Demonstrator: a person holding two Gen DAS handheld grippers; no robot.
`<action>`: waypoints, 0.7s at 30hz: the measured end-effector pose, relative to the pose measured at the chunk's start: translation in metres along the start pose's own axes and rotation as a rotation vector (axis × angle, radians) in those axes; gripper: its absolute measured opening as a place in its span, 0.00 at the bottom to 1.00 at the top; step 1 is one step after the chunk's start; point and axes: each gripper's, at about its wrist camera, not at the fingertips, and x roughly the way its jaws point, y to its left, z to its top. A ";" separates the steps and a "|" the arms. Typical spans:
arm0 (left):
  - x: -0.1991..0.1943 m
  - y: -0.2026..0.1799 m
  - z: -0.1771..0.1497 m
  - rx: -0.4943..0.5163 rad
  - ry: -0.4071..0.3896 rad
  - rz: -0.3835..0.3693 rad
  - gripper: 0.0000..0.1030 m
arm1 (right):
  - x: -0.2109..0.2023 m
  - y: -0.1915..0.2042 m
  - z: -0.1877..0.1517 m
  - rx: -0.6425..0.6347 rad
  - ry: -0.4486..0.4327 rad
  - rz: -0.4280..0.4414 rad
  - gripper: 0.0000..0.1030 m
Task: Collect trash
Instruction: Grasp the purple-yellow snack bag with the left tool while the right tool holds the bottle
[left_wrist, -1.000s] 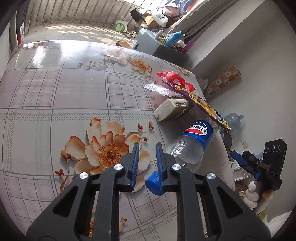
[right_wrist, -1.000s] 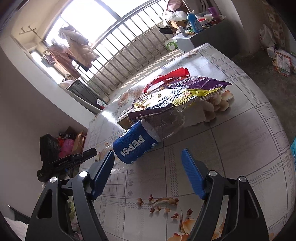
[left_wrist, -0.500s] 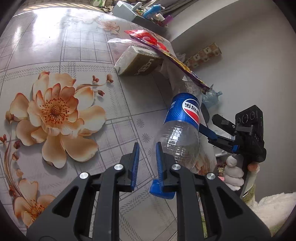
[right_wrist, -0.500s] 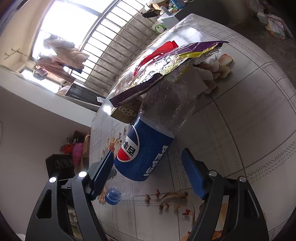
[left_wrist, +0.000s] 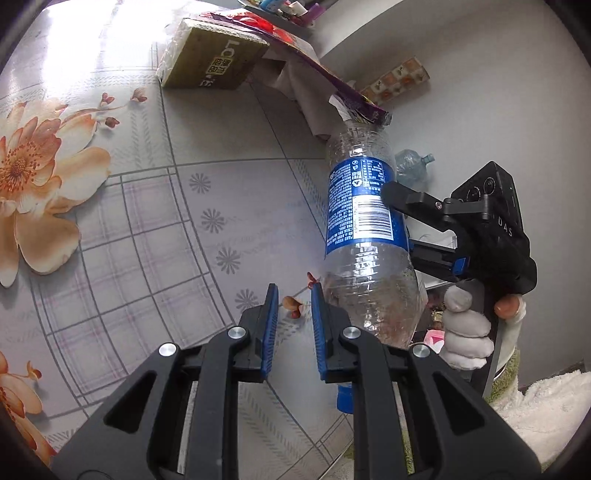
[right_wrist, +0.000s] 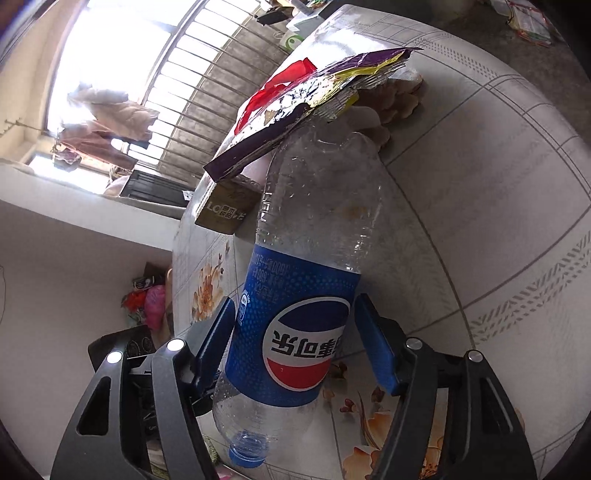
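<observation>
An empty clear Pepsi bottle (left_wrist: 364, 236) with a blue label and blue cap lies near the table's edge. In the right wrist view the bottle (right_wrist: 295, 332) sits between the fingers of my right gripper (right_wrist: 295, 339), which is open around its label; the pads look just apart from it. My left gripper (left_wrist: 292, 325) is narrowly open and empty, just left of the bottle's neck end. A purple and yellow snack wrapper (right_wrist: 317, 96) rests on the bottle's far end, with a red wrapper (right_wrist: 280, 85) and a brown carton (left_wrist: 214, 62) behind.
The table (left_wrist: 147, 221) has a flowered cloth. Its edge runs right beside the bottle. The gloved hand on the right gripper (left_wrist: 465, 339) shows past the edge, with a large water jug (left_wrist: 410, 166) on the floor. A window with bars (right_wrist: 207, 74) is beyond.
My right gripper has moved in around the bottle's label. The bottle has turned and slid nearer the edge. My left gripper has shifted right along the table, keeping its narrow gap.
</observation>
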 end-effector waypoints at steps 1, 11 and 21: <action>0.005 -0.006 -0.001 0.007 0.009 -0.005 0.14 | -0.002 0.000 -0.002 -0.004 0.002 -0.005 0.60; 0.049 -0.060 -0.006 0.102 0.082 -0.074 0.14 | -0.047 -0.020 -0.018 0.015 -0.080 -0.105 0.57; 0.014 -0.049 0.050 0.011 -0.137 -0.021 0.28 | -0.069 -0.039 -0.003 -0.011 -0.202 -0.213 0.57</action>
